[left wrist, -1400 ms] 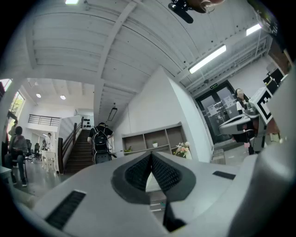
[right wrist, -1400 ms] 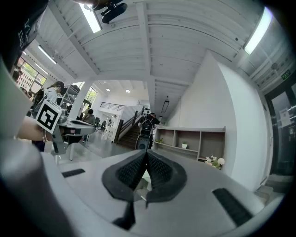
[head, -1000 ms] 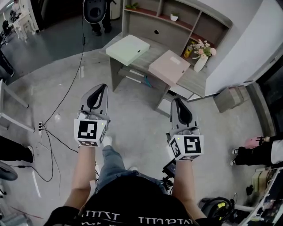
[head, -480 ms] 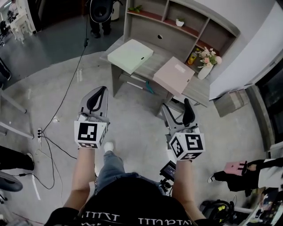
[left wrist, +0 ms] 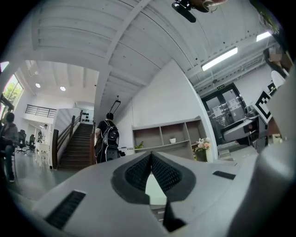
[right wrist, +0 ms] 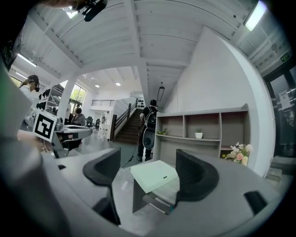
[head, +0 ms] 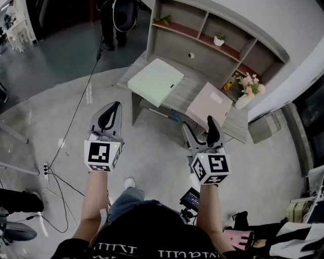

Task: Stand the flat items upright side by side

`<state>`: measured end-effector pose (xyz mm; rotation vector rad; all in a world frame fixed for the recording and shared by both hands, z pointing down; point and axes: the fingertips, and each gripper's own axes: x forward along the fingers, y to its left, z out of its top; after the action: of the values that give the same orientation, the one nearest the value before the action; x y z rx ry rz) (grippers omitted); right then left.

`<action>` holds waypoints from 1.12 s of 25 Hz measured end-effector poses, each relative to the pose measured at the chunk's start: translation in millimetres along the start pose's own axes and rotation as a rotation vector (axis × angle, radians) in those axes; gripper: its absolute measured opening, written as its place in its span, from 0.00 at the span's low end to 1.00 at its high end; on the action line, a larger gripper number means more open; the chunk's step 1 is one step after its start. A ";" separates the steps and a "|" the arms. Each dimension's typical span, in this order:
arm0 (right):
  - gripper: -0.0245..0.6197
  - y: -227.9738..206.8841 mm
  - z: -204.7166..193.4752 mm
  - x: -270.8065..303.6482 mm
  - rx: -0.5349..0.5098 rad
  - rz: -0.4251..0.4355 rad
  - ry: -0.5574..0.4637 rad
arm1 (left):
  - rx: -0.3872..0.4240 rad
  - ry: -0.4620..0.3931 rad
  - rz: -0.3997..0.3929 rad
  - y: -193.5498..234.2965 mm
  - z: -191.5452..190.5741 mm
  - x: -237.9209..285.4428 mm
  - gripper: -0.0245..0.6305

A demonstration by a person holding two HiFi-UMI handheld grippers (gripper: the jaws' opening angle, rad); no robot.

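Note:
Two flat boxes lie on a grey desk [head: 190, 91]: a pale green box [head: 155, 81] at its left end and a pink box [head: 209, 104] at its right. Both grippers hang in the air short of the desk, above the floor. My left gripper [head: 112, 108] is shut with its pads together and nothing in them; the left gripper view shows a sliver of the green box [left wrist: 155, 190] below the tips. My right gripper [head: 200, 126] stands open and empty, its jaws having just been opening. In the right gripper view the green box [right wrist: 155, 175] lies ahead between the jaws, far off.
Behind the desk stands a grey shelf unit [head: 212, 30] with small plants. A vase of flowers [head: 249, 90] and a yellow item [head: 230, 84] sit at the desk's right end. Cables [head: 76, 116] run over the floor at left. A person with a backpack [head: 120, 14] stands beyond.
My right gripper's jaws went from shut to wide open. Both grippers and my view have moved forward, so the desk now lies closer to the fingertips.

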<state>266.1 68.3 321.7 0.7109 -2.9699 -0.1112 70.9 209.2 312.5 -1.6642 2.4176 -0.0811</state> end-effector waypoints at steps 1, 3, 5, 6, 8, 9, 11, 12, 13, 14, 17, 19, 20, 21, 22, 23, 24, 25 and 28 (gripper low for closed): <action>0.62 0.8 0.5 14.7 0.002 -0.008 0.005 | -0.003 0.001 -0.007 10.9 -3.2 12.0 0.06; 0.62 2.9 1.4 42.4 0.008 -0.024 0.013 | -0.006 0.000 -0.026 31.3 -8.7 35.1 0.06; 0.62 4.7 2.3 69.9 0.017 -0.037 0.018 | -0.008 -0.005 -0.040 50.7 -13.6 56.8 0.06; 0.62 5.3 2.1 83.3 0.026 -0.044 0.020 | -0.009 -0.007 -0.046 59.8 -16.4 66.6 0.06; 0.62 6.5 -0.2 105.4 0.052 -0.060 0.027 | -0.012 -0.005 -0.062 74.7 -23.4 83.3 0.06; 0.62 6.7 -1.8 113.3 0.064 -0.071 0.030 | -0.014 -0.002 -0.073 80.2 -27.4 90.1 0.06; 0.62 6.0 -4.8 125.8 0.075 -0.094 0.041 | -0.020 0.004 -0.093 88.4 -34.9 102.1 0.06; 0.62 5.4 -6.4 131.4 0.075 -0.102 0.048 | -0.024 0.007 -0.100 91.7 -38.3 107.5 0.06; 0.62 5.0 -8.4 136.7 0.076 -0.108 0.058 | -0.029 0.011 -0.106 94.3 -41.7 112.3 0.06; 0.62 4.6 -10.8 141.4 0.077 -0.112 0.068 | -0.034 0.014 -0.111 96.3 -45.2 116.5 0.06; 0.61 1.9 -19.9 153.4 0.087 -0.120 0.094 | -0.045 0.031 -0.123 99.4 -57.3 125.7 0.06; 0.61 -2.0 -25.9 160.5 0.096 -0.128 0.106 | -0.052 0.043 -0.129 100.5 -65.1 130.5 0.06; 0.61 -4.2 -28.6 164.2 0.101 -0.131 0.111 | -0.054 0.049 -0.130 101.4 -68.4 132.6 0.06; 0.61 -6.4 -31.1 168.2 0.105 -0.133 0.115 | -0.055 0.053 -0.130 103.1 -71.4 134.6 0.06; 0.61 -8.6 -33.1 172.5 0.110 -0.133 0.116 | -0.056 0.056 -0.128 105.3 -74.0 136.8 0.06; 0.61 -10.9 -34.8 177.3 0.115 -0.132 0.115 | -0.055 0.059 -0.125 108.0 -76.4 139.4 0.06; 0.61 -13.6 -36.2 182.5 0.120 -0.129 0.112 | -0.055 0.061 -0.121 110.7 -78.7 142.8 0.06; 0.61 -17.0 -37.7 188.2 0.126 -0.127 0.111 | -0.055 0.062 -0.118 113.3 -80.9 146.9 0.06; 0.61 -31.7 -41.2 208.3 0.134 -0.130 0.108 | -0.052 0.067 -0.114 119.4 -87.3 164.6 0.06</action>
<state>99.4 -56.6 373.6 0.8961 -2.8474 0.1148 -112.6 93.4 356.1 -1.8502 2.3905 -0.0936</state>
